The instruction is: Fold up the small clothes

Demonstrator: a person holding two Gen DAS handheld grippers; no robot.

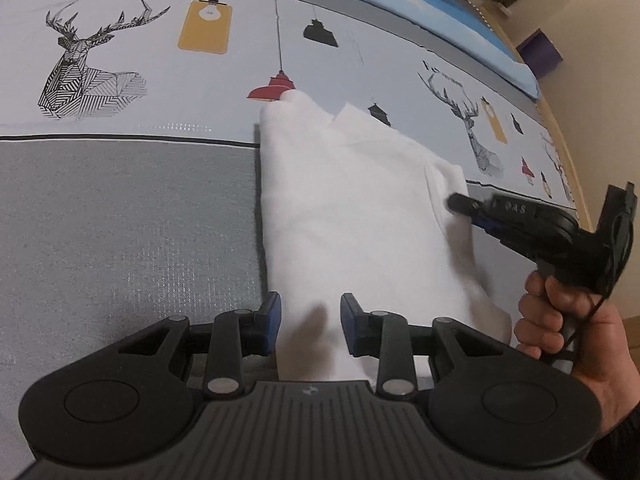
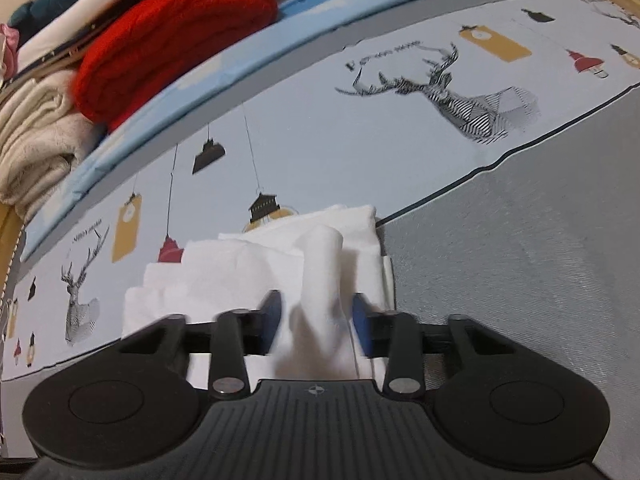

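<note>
Surface: a printed sheet is covering it, pale with geometric deer heads, hanging lamps in red, black and mustard, and the words "FASHION HOME"; a plain grey band is running along the near side, edged by a thin dark line.
Far edge: a light blue strip is bordering the sheet.
Garment: a white garment is lying partly folded across the line between print and grey band, layers stepping up at its far end.
Left gripper: hanging released over the garment's near edge, blue pads apart, cloth lying between them ungripped.
Right gripper: jaws are standing apart either side of a raised ridge of white cloth; the view is blurred, so contact cannot be told.
Right hand: gripping the handle.
Room: a red folded knit and cream towels are stacking beyond the blue strip; a beige wall and purple box are showing at the side.
</note>
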